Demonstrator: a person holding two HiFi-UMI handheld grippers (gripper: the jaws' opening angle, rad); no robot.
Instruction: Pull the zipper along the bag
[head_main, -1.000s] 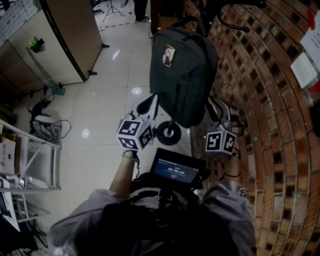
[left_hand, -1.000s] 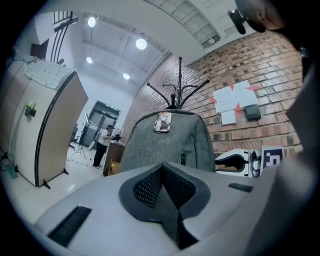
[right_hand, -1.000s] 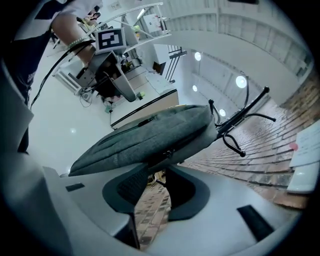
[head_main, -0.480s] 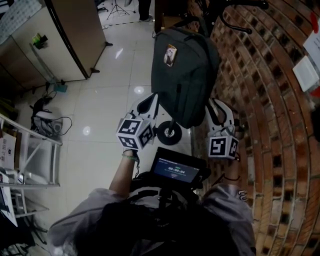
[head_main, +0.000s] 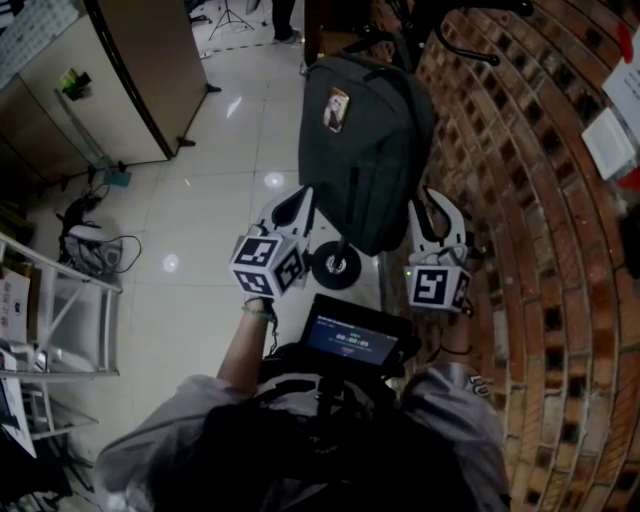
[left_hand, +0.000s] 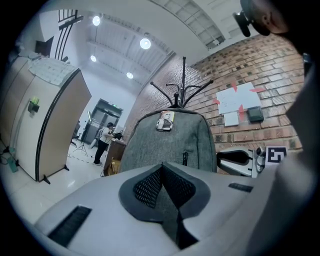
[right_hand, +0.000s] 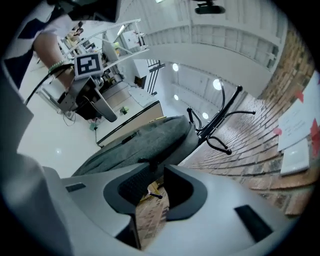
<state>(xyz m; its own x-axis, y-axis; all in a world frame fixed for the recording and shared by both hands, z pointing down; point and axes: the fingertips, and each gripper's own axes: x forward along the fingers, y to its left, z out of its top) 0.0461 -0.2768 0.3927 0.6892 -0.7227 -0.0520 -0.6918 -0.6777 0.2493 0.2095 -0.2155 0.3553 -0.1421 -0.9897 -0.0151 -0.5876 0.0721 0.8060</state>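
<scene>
Bag (head_main: 365, 140) hangs on a black coat stand (left_hand: 182, 92) with curved hooks, close against the brick wall (head_main: 540, 200). The bag's lower end is clear of the floor.
Floor (head_main: 200, 290): pale glossy tiles with lamp reflections.
On the floor, left: a tangle of cables (head_main: 90, 245) around a small device, and a white metal rack (head_main: 60, 320).
Upper left: a tall panel (head_main: 150, 70) standing on black feet.
Far end: a tripod (head_main: 228, 20).

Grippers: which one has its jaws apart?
The right gripper: its jaws, just closing further, stand apart gripping nothing, brick wall showing through the gap. The left gripper pinches the grey bag.
</scene>
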